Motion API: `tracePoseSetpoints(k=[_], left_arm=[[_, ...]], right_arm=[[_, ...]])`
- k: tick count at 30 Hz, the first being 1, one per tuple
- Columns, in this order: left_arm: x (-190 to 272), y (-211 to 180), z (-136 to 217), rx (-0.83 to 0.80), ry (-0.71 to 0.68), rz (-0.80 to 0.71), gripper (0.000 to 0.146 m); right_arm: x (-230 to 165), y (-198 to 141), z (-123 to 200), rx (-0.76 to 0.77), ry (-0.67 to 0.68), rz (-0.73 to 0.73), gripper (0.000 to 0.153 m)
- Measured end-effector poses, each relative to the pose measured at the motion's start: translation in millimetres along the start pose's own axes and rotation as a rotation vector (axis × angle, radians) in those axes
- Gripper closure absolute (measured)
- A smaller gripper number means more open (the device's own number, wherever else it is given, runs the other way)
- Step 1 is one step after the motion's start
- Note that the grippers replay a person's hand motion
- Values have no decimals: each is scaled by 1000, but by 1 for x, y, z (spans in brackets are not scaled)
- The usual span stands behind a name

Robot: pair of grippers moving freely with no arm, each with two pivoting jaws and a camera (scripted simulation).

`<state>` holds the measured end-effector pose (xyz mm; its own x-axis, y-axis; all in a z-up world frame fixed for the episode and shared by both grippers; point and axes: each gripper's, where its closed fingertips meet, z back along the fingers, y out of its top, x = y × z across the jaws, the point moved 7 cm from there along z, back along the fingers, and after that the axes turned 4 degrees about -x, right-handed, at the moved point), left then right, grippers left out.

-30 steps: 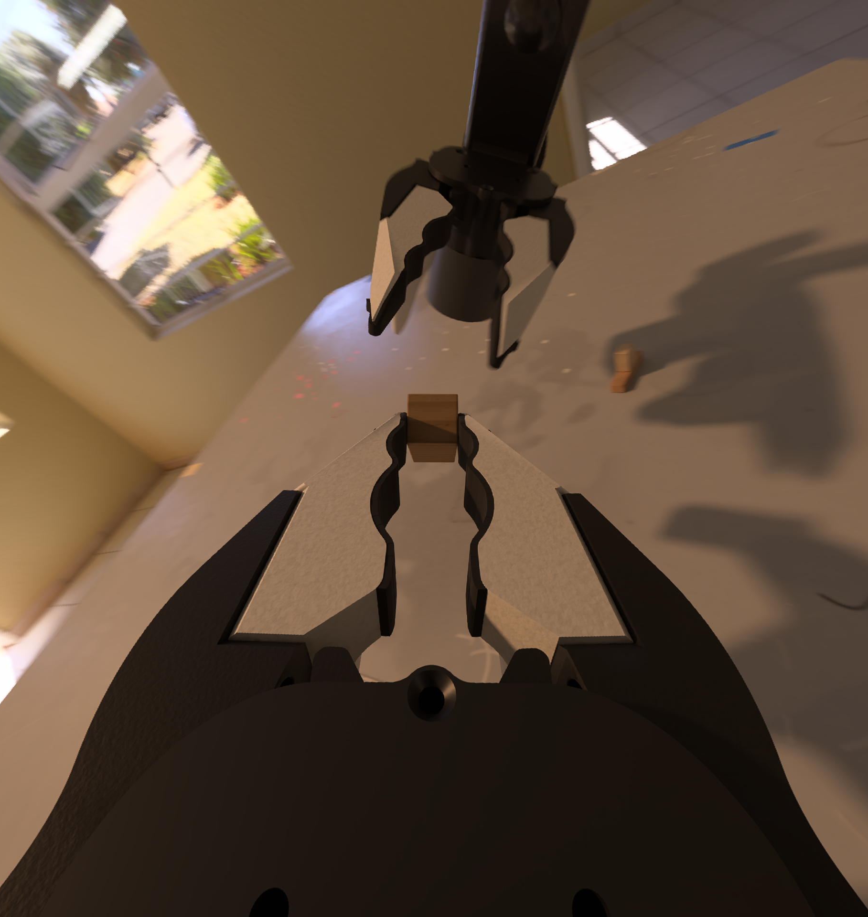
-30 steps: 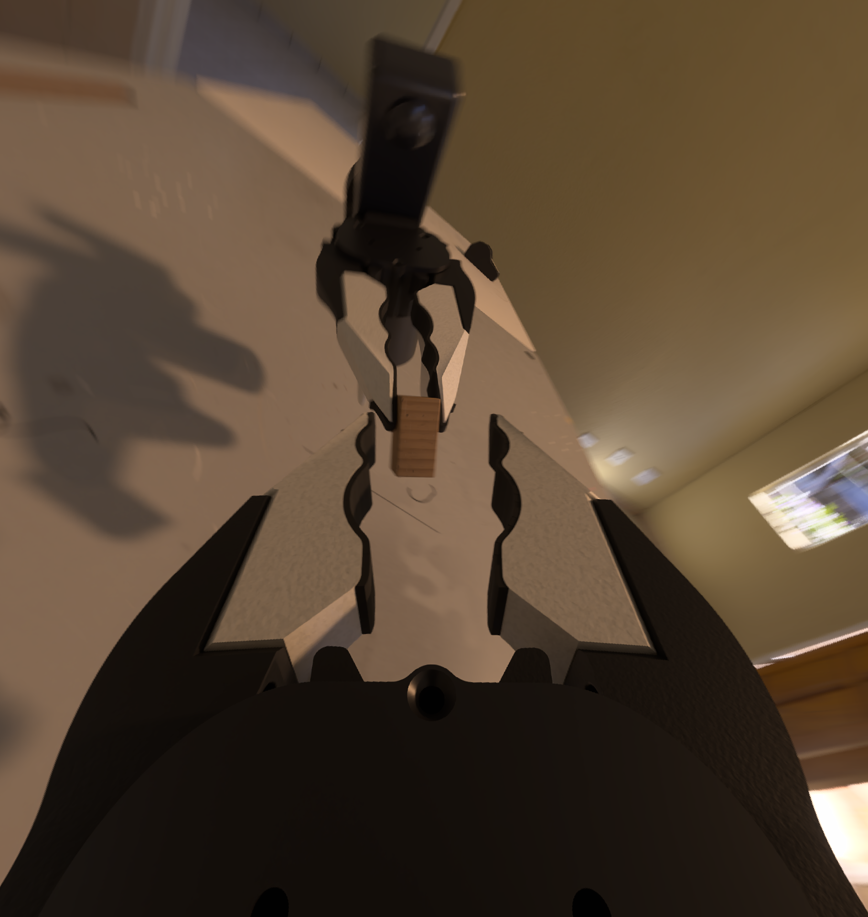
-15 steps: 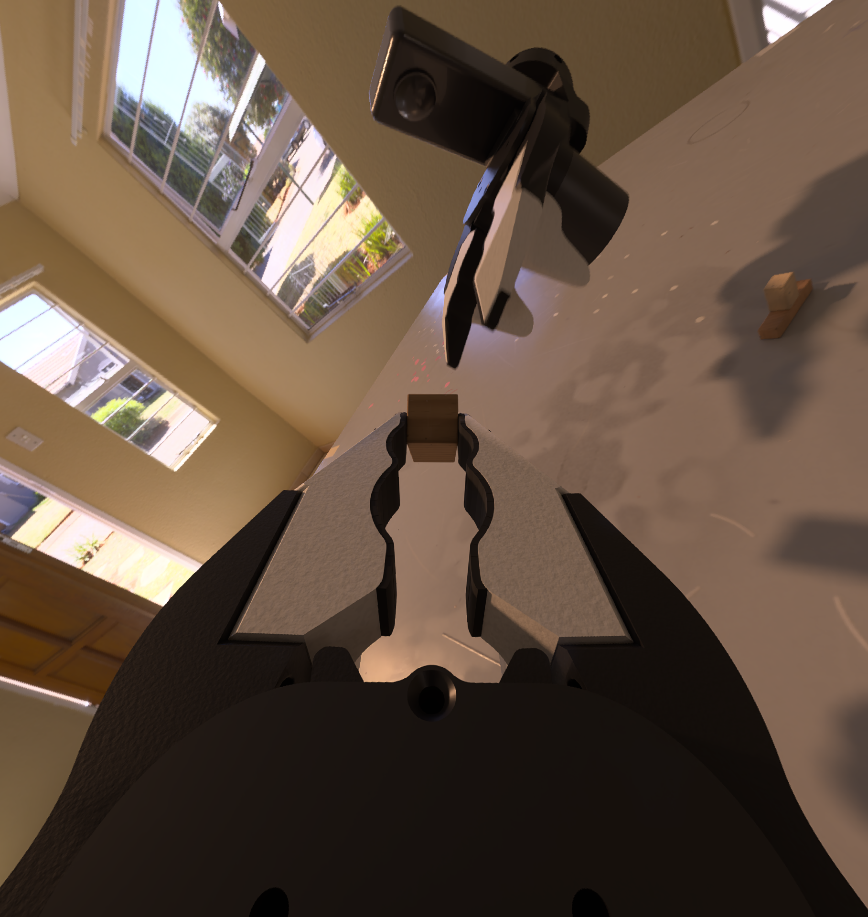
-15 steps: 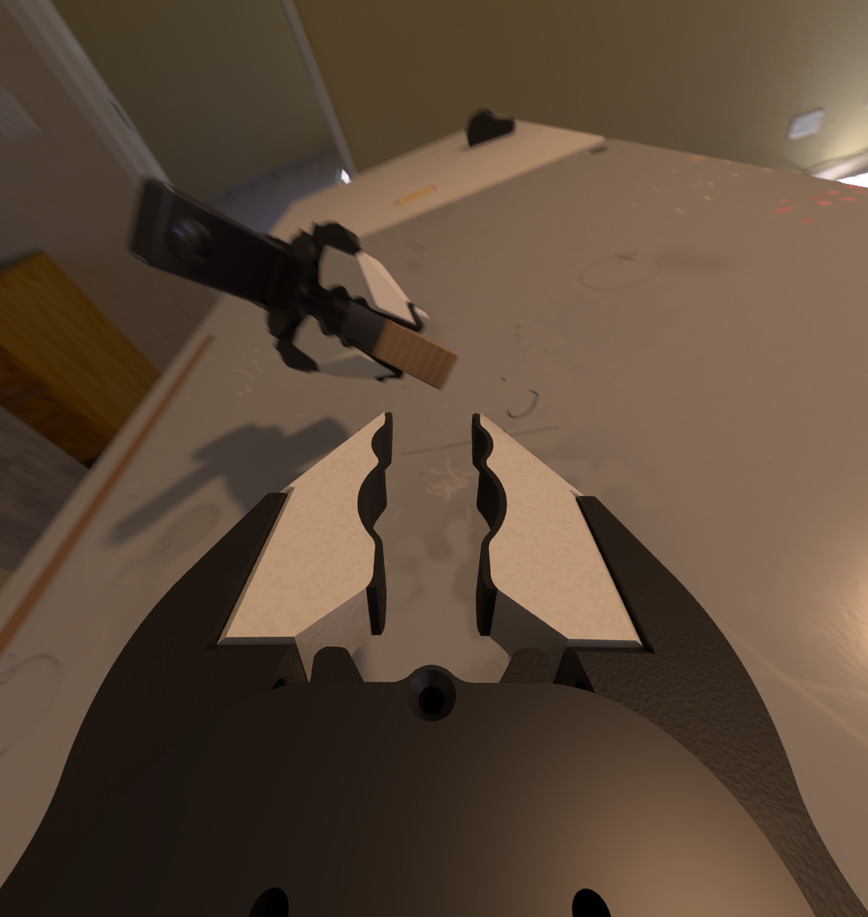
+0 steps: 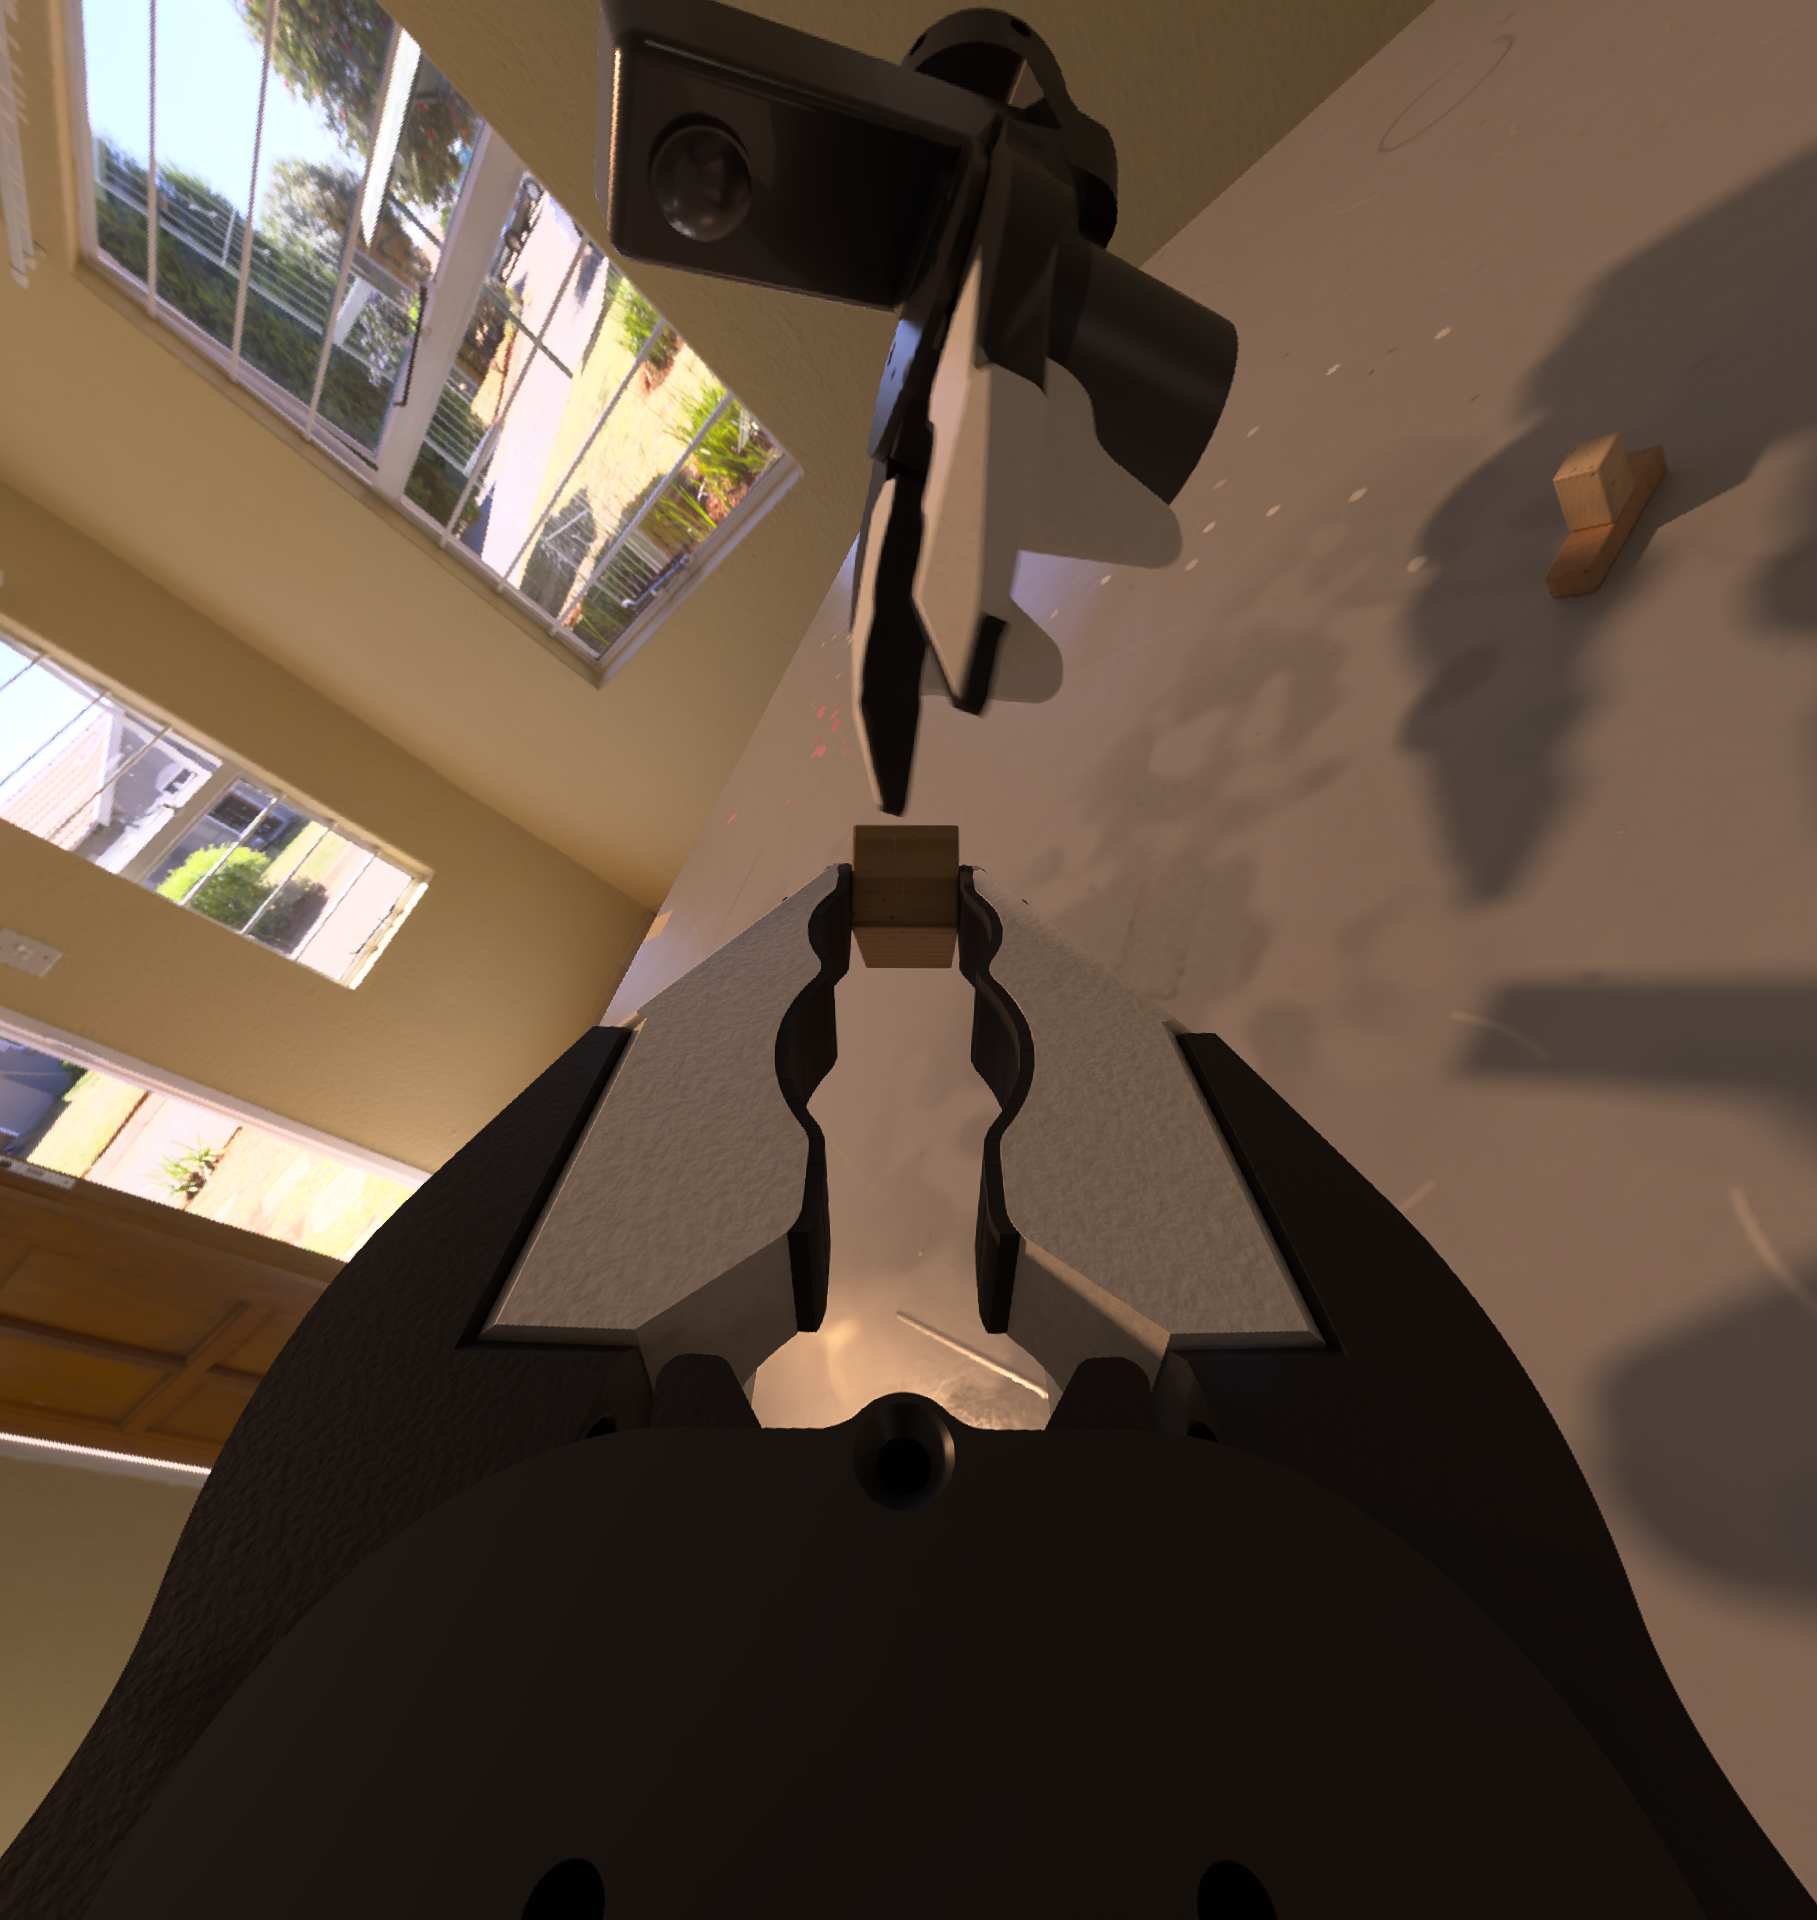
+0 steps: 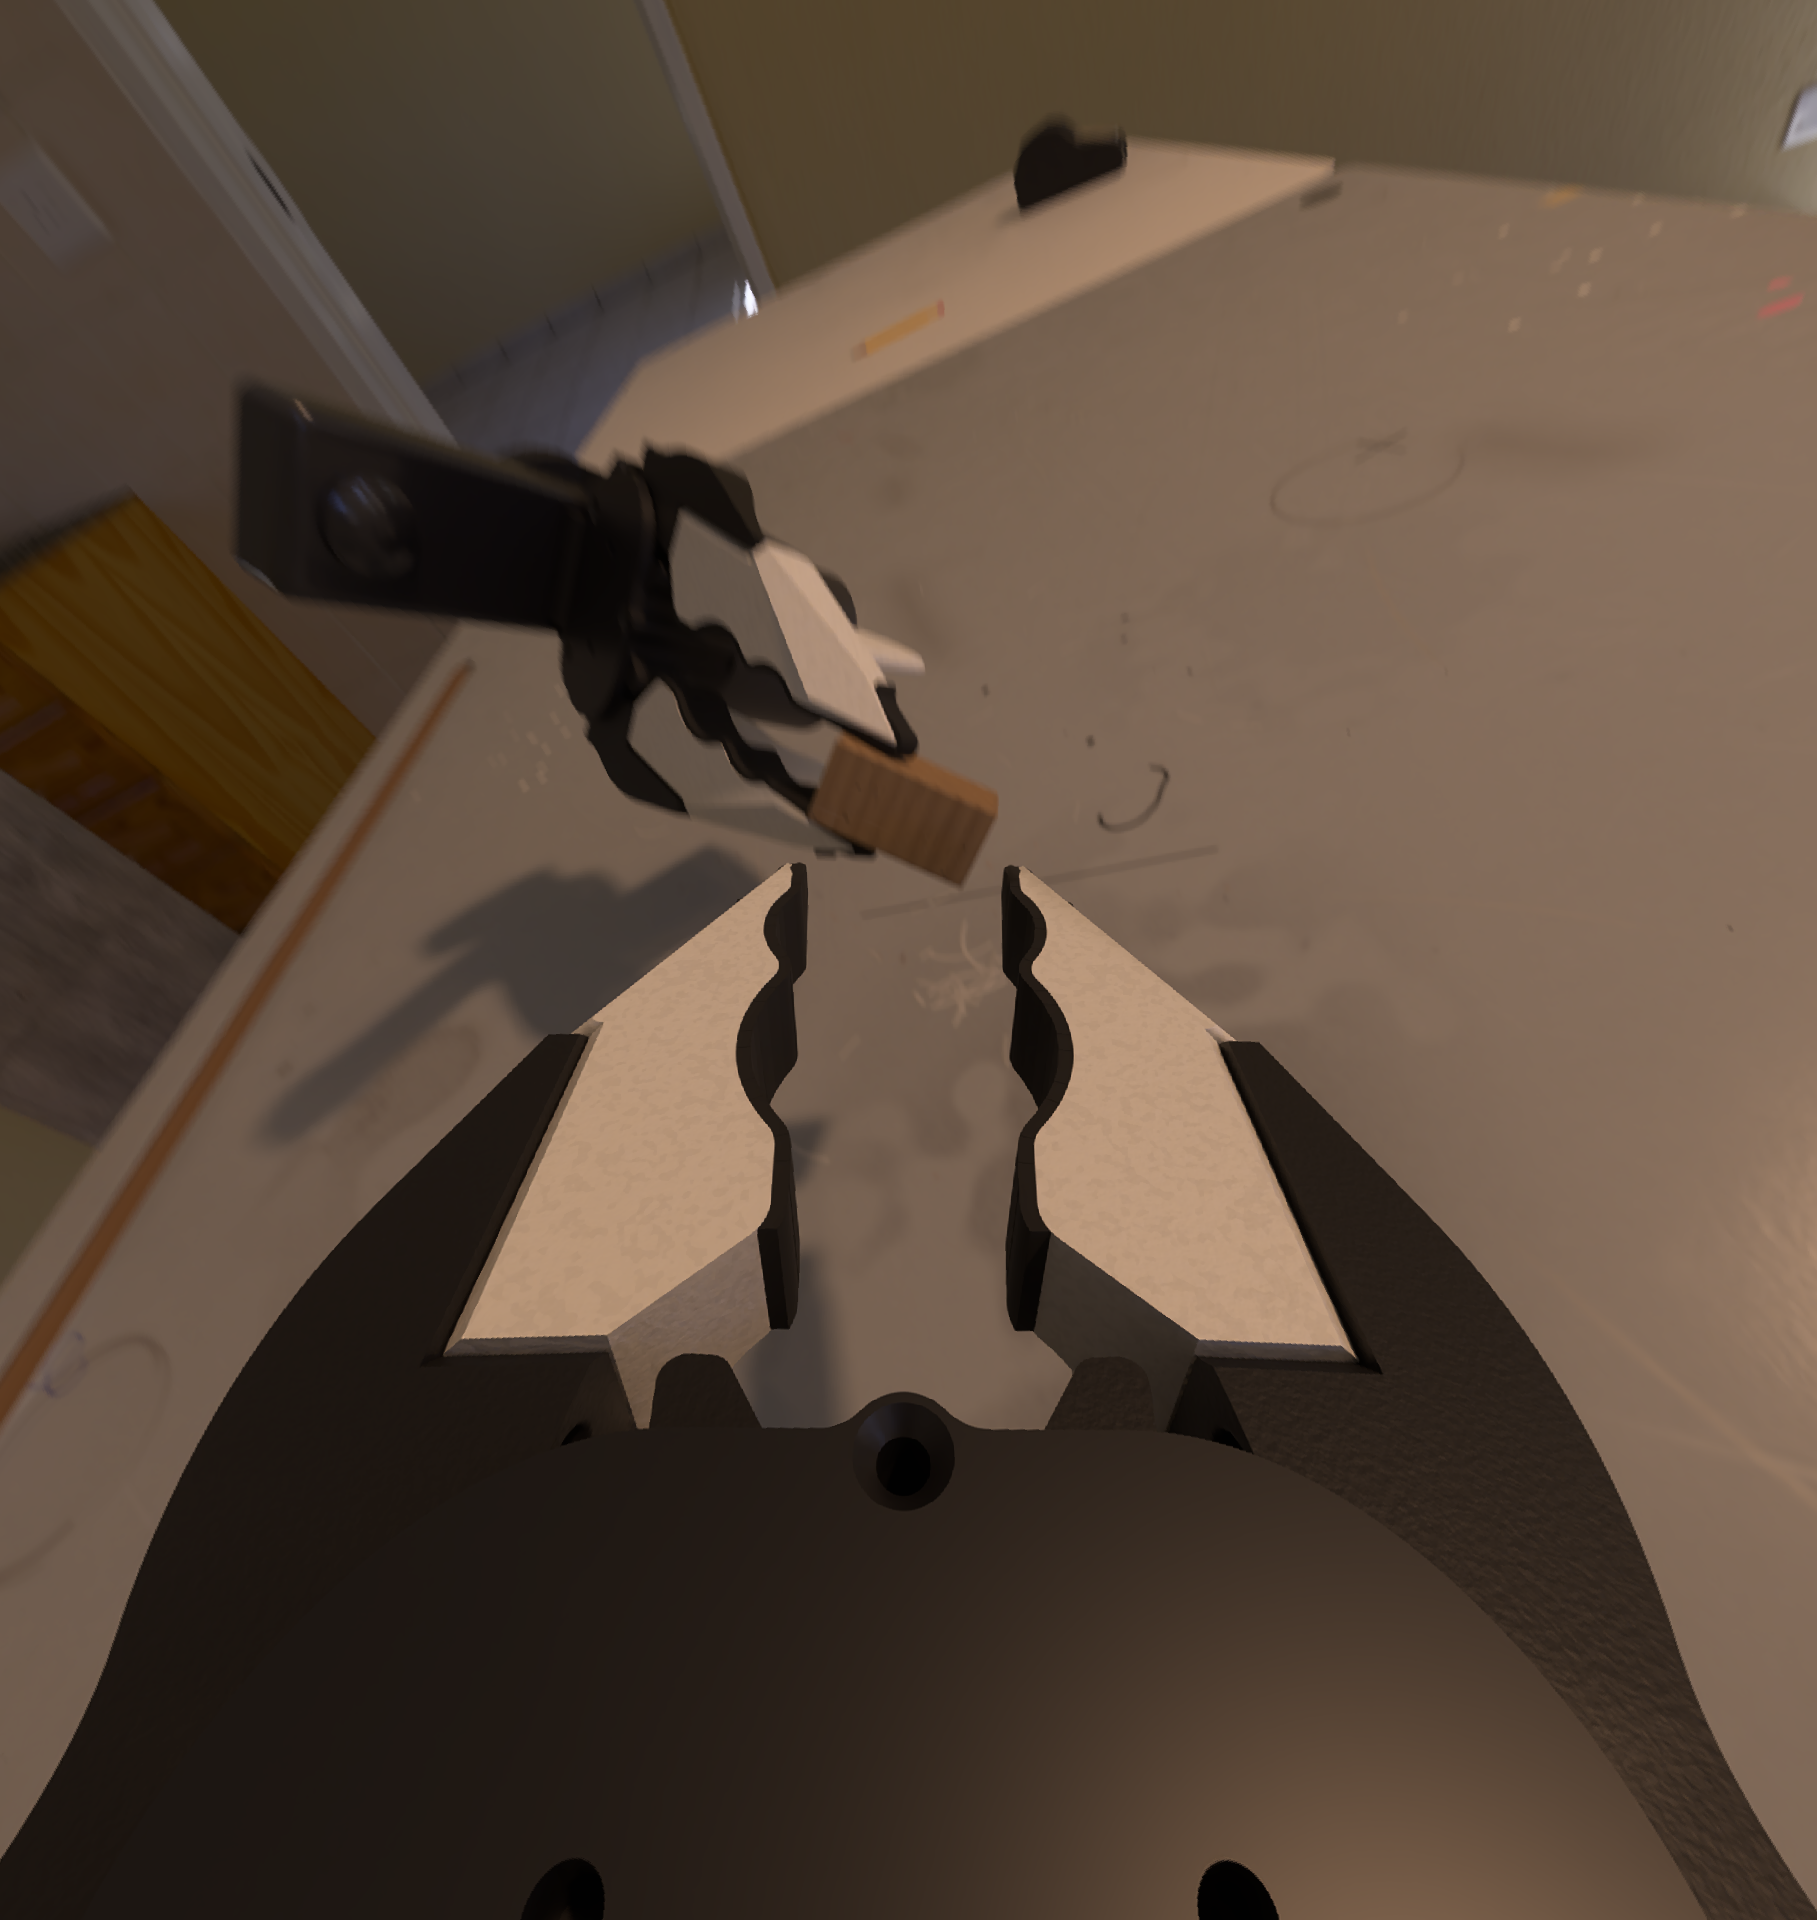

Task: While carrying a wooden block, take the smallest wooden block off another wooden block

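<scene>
My left gripper (image 5: 904, 883) is shut on a brown wooden block (image 5: 904, 920) held at its fingertips, above the pale table (image 5: 1299, 935). My right gripper (image 6: 904, 883) is open and empty, above the table (image 6: 1403, 831). It also shows edge-on just beyond the held block in the left wrist view (image 5: 914, 675). The right wrist view shows the left gripper (image 6: 868, 795) to the upper left with the long block (image 6: 909, 816) sticking out of it. Far right on the table, a small pale cube (image 5: 1590, 483) sits on a flat wooden block (image 5: 1605, 535).
The table's far edge carries a small dark object (image 6: 1065, 156) and an orange strip (image 6: 899, 330). A wooden cabinet (image 6: 104, 665) stands beyond the table's left edge. Windows (image 5: 416, 343) fill the wall past the table. Gripper shadows lie around the stacked blocks.
Both views have swung. The right gripper turned from facing the left one to side-on, and its jaws narrowed somewhat. The left gripper has kept hold of its block.
</scene>
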<state>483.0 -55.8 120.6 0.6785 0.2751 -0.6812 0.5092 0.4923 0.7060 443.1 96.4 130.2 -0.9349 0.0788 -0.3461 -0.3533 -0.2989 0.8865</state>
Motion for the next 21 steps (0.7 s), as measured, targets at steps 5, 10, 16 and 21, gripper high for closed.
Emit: tracePoseSetpoints(k=[5,10,16,21], left_arm=[[-1,-5,1,-22,-1,-1,127],[1,-5,-2,-15,-14,5,127],[2,-6,-2,-17,-14,-3,127],[0,-7,-1,-13,-12,10,127]], right_arm=[[1,1,1,22,46,-6,114],[8,-13,-2,-90,-30,25,116],[8,-6,-2,20,76,-60,114],[7,-13,-5,-98,32,28,113]])
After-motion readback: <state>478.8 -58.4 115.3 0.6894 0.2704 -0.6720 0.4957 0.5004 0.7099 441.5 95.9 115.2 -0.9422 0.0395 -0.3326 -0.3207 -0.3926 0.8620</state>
